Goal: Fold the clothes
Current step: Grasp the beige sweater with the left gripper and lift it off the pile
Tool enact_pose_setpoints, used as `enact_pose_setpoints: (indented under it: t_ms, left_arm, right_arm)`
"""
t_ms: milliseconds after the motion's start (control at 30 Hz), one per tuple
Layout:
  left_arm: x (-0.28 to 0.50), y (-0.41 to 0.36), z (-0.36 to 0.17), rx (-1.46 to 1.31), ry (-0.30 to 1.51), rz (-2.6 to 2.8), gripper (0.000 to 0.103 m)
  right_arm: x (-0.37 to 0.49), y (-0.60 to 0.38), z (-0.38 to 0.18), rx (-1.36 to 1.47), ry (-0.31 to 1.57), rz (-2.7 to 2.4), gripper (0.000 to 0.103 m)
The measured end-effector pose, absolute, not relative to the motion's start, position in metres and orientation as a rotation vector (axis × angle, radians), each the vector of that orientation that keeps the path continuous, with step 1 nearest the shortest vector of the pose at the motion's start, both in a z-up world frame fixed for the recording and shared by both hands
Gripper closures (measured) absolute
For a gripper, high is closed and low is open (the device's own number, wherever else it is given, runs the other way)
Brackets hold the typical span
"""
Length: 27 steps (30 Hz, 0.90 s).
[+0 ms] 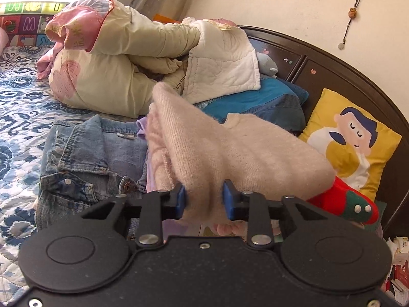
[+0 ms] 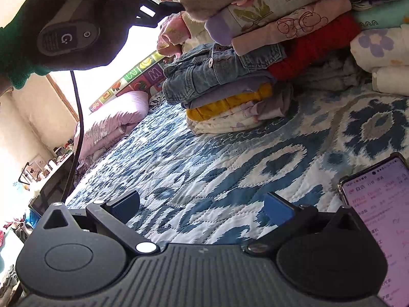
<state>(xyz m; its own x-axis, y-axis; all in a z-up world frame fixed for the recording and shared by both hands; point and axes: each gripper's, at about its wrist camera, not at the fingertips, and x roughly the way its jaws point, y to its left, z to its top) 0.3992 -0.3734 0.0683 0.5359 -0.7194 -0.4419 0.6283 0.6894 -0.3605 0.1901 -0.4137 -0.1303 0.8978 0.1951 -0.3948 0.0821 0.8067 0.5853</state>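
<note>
A fuzzy beige sweater (image 1: 230, 148) lies on top of a stack of folded clothes (image 2: 255, 58) on the bed. In the left wrist view a bunched fold of it fills the narrow gap between the blue pads (image 1: 182, 199), so my left gripper (image 1: 204, 200) is shut on the sweater. The right wrist view shows this gripper at the top left, held by a dark gloved hand (image 2: 76, 25), with its tip at the sweater's edge (image 2: 204, 2). My right gripper (image 2: 202, 207) hangs wide open over the blue patterned bedspread (image 2: 204, 158), holding nothing.
A folded denim jacket (image 1: 97, 153) lies left of the sweater. Behind are a heaped cream quilt (image 1: 115, 64), a blue pillow (image 1: 255, 102), a yellow cushion (image 1: 352, 138) and the dark headboard (image 1: 332, 69). A lit phone (image 2: 378, 217) lies on the bedspread at the right.
</note>
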Motion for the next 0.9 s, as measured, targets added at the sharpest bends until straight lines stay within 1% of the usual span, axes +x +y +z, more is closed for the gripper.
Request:
enact_pose_setpoints:
  t_ms: [33,133,400,567,900]
  left_arm:
    - [0.397,-0.37,0.072,-0.171,0.584,-0.814,0.084]
    - [0.383,-0.356,0.093,-0.189,0.517,-0.816,0.087]
    - [0.352,-0.31,0.151,-0.247,0.407,-0.82,0.088]
    - [0.329,-0.252,0.175,-0.261,0.357,-0.78,0.088]
    - [0.321,-0.156,0.161,-0.255,0.384,-0.636,0.088]
  right_arm:
    - [0.191,-0.415,-0.131,0.636,0.462,0.061,0.0]
    - [0.193,-0.417,-0.132,0.633,0.466,0.061,0.0]
    - [0.191,-0.407,-0.128,0.604,0.479,0.082,0.0]
    - [0.189,-0.403,-0.126,0.597,0.486,0.091,0.0]
    - [0.193,-0.37,-0.124,0.562,0.534,0.208,0.0]
